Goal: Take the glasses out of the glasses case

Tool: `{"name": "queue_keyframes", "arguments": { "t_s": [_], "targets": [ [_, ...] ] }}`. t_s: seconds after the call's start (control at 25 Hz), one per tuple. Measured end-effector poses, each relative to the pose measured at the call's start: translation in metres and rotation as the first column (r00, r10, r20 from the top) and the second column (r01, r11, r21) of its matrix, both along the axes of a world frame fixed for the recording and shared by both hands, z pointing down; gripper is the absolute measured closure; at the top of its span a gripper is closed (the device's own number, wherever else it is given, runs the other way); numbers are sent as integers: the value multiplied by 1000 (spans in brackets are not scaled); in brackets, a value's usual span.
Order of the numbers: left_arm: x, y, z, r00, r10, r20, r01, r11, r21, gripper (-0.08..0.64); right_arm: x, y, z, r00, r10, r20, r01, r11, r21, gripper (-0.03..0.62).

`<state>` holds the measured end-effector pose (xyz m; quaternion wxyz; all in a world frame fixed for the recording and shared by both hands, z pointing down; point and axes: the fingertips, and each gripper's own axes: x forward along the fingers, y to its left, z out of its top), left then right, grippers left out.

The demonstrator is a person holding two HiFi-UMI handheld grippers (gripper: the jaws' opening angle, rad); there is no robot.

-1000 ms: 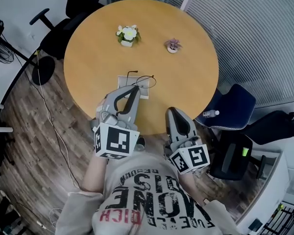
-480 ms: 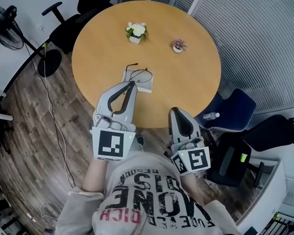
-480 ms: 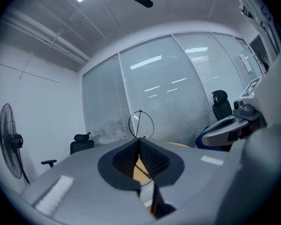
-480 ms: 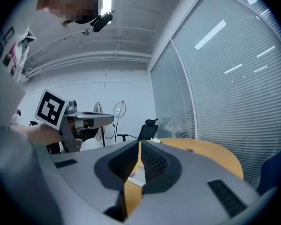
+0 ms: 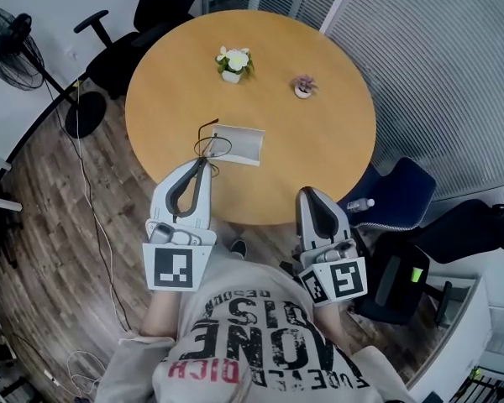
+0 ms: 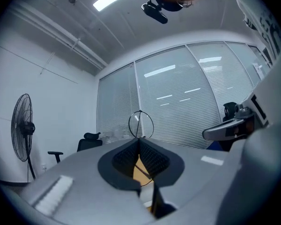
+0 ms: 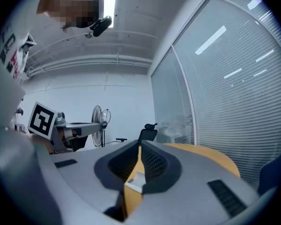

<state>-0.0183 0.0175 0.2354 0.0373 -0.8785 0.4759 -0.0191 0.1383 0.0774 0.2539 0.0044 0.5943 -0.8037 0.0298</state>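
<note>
Thin wire-rimmed glasses (image 5: 210,145) hang just left of the open white glasses case (image 5: 242,143), which lies on the round wooden table (image 5: 319,149). My left gripper (image 5: 203,161) is shut on the glasses near the table's front edge. In the left gripper view one round lens (image 6: 140,124) stands up beyond the shut jaws (image 6: 139,143). My right gripper (image 5: 312,193) is shut with nothing in it, at the table's near edge, right of the case. Through its shut jaws (image 7: 140,150) the case (image 7: 135,182) shows on the tabletop.
A white flower pot (image 5: 233,64) and a small pink plant (image 5: 302,85) stand at the table's far side. Black office chairs (image 5: 122,49) and a fan (image 5: 13,53) are on the left. A blue chair (image 5: 403,193) with a bottle (image 5: 361,201) is on the right. Cables lie on the floor.
My left gripper has drawn back and to the left with the glasses, which have come off the case and now hang beside it. The right gripper has risen a little.
</note>
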Motion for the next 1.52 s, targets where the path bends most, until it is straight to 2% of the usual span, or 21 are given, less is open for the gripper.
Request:
{"name": "queue_keyframes", "arguments": {
  "t_s": [0.4, 0.6, 0.96, 1.24, 1.52],
  "targets": [
    [-41, 6, 16, 999, -42, -26, 42, 999, -10, 543, -25, -10, 1, 999, -4, 48, 4, 1000, -8, 566],
    [-62, -7, 19, 995, -25, -99, 23, 1000, -21, 542, -44, -21, -4, 999, -13, 51, 13, 1000, -5, 566],
    [-73, -24, 35, 998, -9, -66, 5, 998, -62, 541, -55, -37, 13, 998, 25, 54, -22, 998, -54, 566],
    [-65, -29, 43, 999, 33, -3, -33, 998, -62, 541, -52, -44, 21, 997, 53, 50, -49, 996, -77, 566],
    [-64, -34, 42, 999, 50, 4, -50, 997, -53, 541, -55, -49, 23, 998, 53, 44, -49, 995, -84, 566]
  ]
}}
